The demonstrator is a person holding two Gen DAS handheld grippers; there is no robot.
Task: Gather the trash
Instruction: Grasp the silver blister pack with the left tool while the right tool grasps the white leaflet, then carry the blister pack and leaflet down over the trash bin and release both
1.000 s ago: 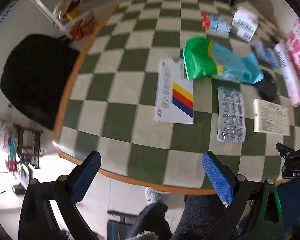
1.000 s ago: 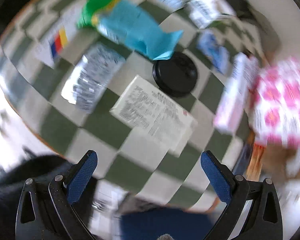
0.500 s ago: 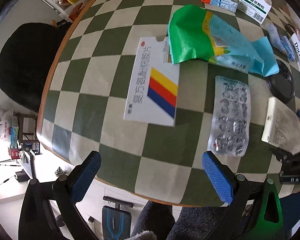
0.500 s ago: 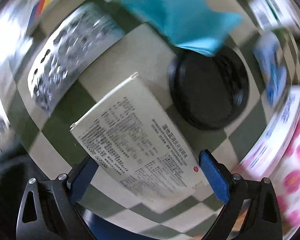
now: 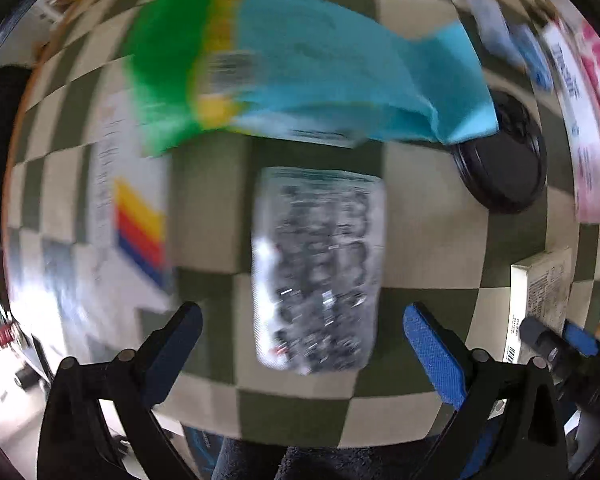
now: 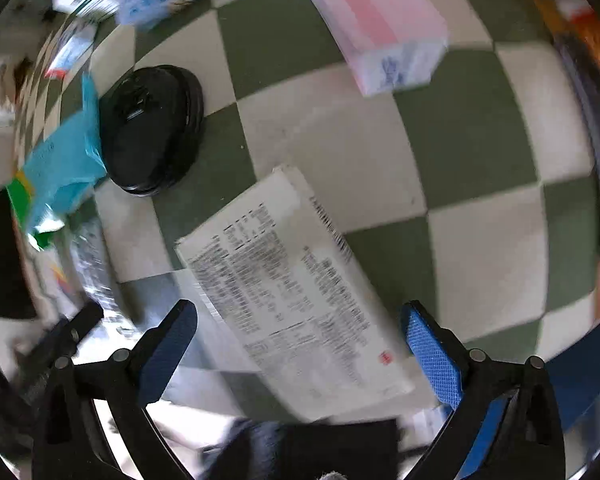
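Both claws are coming down at the same time here. My left gripper [image 5: 302, 346] points straight down over the silver blister pack [image 5: 318, 268], which lies flat near the front edge of the checkered tabletop [image 5: 308, 412]. The jaws have just been closing in a bit but stand wide, pads on either side of the pack's near end and not pressing it. My right gripper [image 6: 298, 350] is spread just as wide over the white printed box [image 6: 296, 292], which sits slanted near the same front edge — nothing gripped there either.

How I'd do it: the pack is thin and flat, so I'd go low enough that the pads catch its long edges, then squeeze slowly; too high and it'll probably just skate. The box lies crooked between the right jaws, so I'd roll the wrist to square up first.

Containers: I can't see any bin or bag for the trash. The black round lid [image 6: 152, 130] lies just beyond the box, partly under the blue-green wrapper [image 5: 300, 64] — whether anything's inside that wrapper, can't tell.
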